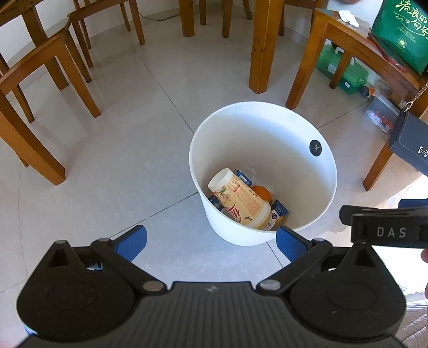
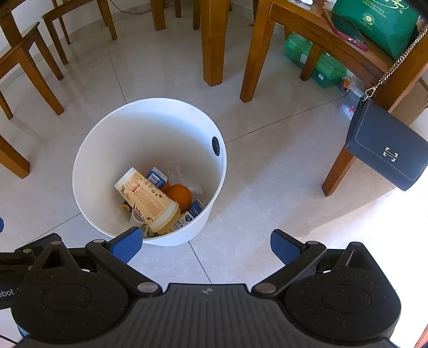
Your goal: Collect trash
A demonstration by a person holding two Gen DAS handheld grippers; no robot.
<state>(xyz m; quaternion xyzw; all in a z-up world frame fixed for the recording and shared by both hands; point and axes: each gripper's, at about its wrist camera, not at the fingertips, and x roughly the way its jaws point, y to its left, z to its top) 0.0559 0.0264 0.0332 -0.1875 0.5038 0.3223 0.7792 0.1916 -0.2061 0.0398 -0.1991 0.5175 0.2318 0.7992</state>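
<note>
A white round bin (image 1: pixel 307 128) (image 2: pixel 88 150) stands on the tiled floor. Inside lie a yellow printed cup (image 1: pixel 240 200) (image 2: pixel 147 200) on its side, an orange (image 1: pixel 263 193) (image 2: pixel 180 195) and small blue cartons (image 1: pixel 279 211) (image 2: pixel 156 176). My left gripper (image 1: pixel 211 242) hovers above the floor just before the bin, open, nothing between its blue pads. My right gripper (image 2: pixel 206 245) is open too and holds nothing, its left pad over the bin's near rim. The right gripper's black body (image 1: pixel 385 227) shows at the right edge of the left wrist view.
Wooden chair legs (image 1: pixel 32 128) stand to the left and table legs (image 2: pixel 212 42) behind the bin. A dark blue purse (image 2: pixel 385 152) hangs on a chain from the right chair. A green bag (image 2: pixel 374 24) and green plastic box (image 2: pixel 315 61) sit at the back right.
</note>
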